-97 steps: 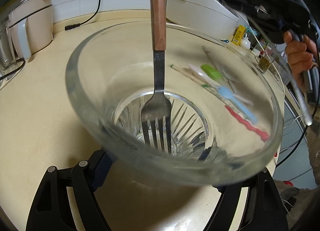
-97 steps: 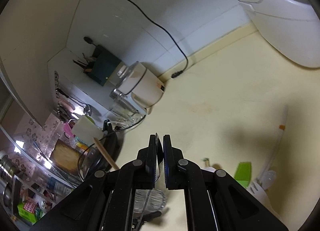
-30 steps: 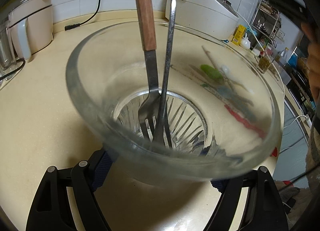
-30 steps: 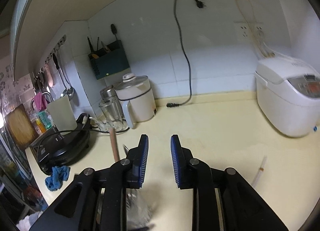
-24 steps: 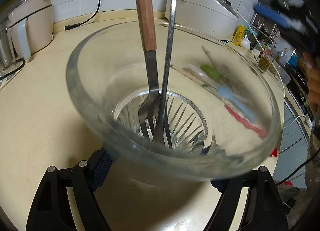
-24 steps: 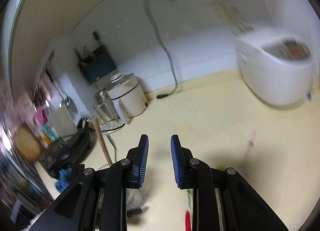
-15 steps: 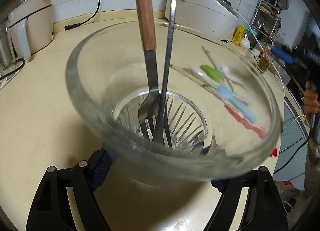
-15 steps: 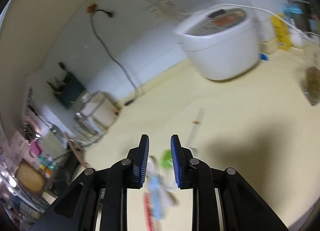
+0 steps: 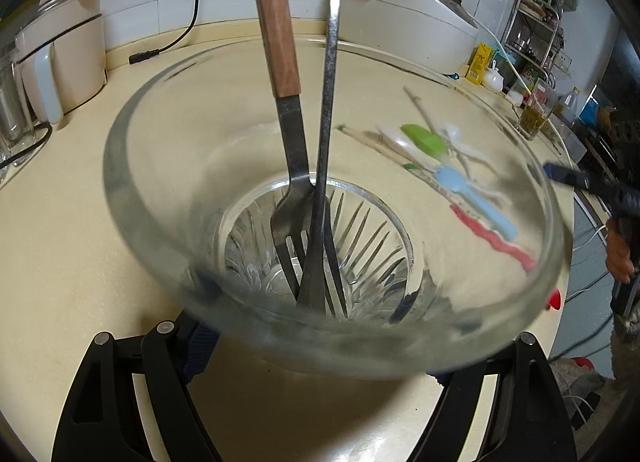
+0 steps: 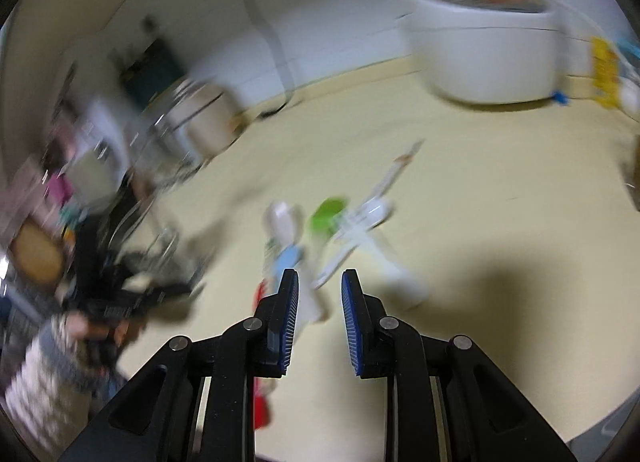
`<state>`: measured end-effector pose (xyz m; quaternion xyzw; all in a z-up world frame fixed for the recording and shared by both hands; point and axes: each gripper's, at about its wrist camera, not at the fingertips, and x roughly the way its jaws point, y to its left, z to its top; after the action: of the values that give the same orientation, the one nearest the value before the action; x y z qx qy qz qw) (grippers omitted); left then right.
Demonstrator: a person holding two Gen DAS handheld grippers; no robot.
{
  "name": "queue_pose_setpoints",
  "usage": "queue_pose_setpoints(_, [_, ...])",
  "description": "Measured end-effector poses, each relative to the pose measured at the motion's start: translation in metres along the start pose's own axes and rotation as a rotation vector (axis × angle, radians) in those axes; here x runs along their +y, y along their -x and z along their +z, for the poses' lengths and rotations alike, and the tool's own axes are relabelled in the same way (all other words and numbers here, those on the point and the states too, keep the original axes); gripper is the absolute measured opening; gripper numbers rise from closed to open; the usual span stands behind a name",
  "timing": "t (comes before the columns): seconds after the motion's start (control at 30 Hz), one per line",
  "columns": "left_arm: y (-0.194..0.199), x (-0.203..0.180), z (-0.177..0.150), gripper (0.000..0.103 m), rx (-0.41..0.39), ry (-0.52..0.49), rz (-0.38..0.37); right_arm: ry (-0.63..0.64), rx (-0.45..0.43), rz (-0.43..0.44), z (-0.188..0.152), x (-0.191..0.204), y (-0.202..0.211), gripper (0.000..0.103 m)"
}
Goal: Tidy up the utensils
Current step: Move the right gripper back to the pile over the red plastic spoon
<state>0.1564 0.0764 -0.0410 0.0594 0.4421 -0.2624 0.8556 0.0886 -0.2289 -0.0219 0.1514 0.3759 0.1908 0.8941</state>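
My left gripper [image 9: 316, 346] is shut on a clear ribbed glass cup [image 9: 168, 246], held close to the camera. A wooden-handled fork [image 9: 280, 62] and a metal spoon [image 9: 330, 62] stand in the cup. Beyond it, loose utensils lie on the cream counter: a green spatula [image 9: 424, 140], a light blue spoon [image 9: 476, 202], a red one [image 9: 492, 238], chopsticks [image 9: 372, 142]. My right gripper [image 10: 320, 294] is open and empty, just above the same pile: the blue spoon [image 10: 286, 258], the green spatula [image 10: 326, 212], a white spoon [image 10: 372, 210]. That view is blurred.
A white rice cooker [image 9: 404, 10] [image 10: 480, 46] stands at the back right. A cream kettle [image 9: 64, 58] stands at the back left, with a black cable [image 9: 176, 38] on the counter. A glass of tea [image 9: 534, 114] and small bottles sit along the right edge.
The metal spoon was put into the cup beside the fork. My right gripper opened, then swung down and right toward the loose utensils on the counter. The left gripper and cup stayed still.
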Motion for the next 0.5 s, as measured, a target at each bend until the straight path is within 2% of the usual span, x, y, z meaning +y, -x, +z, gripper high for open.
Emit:
queue_pose_setpoints(0.1, [0.0,0.0,0.0,0.085,-0.001,0.002,-0.003,0.107,0.066,0.009,-0.02,0.025,-0.004,0.023])
queue_pose_setpoints(0.23, [0.0,0.003,0.0,0.085,-0.004,0.01,-0.014,0.14,0.106,0.024,-0.047,0.038,-0.001,0.023])
queue_pose_setpoints(0.4, [0.0,0.003,-0.001,0.085,-0.002,0.006,-0.009,0.188,0.086,0.003,-0.075,0.051,0.01,0.023])
queue_pose_setpoints(0.5, [0.0,0.003,-0.001,0.085,-0.001,0.0,-0.003,0.265,0.058,-0.069,-0.087,0.062,0.01,0.026])
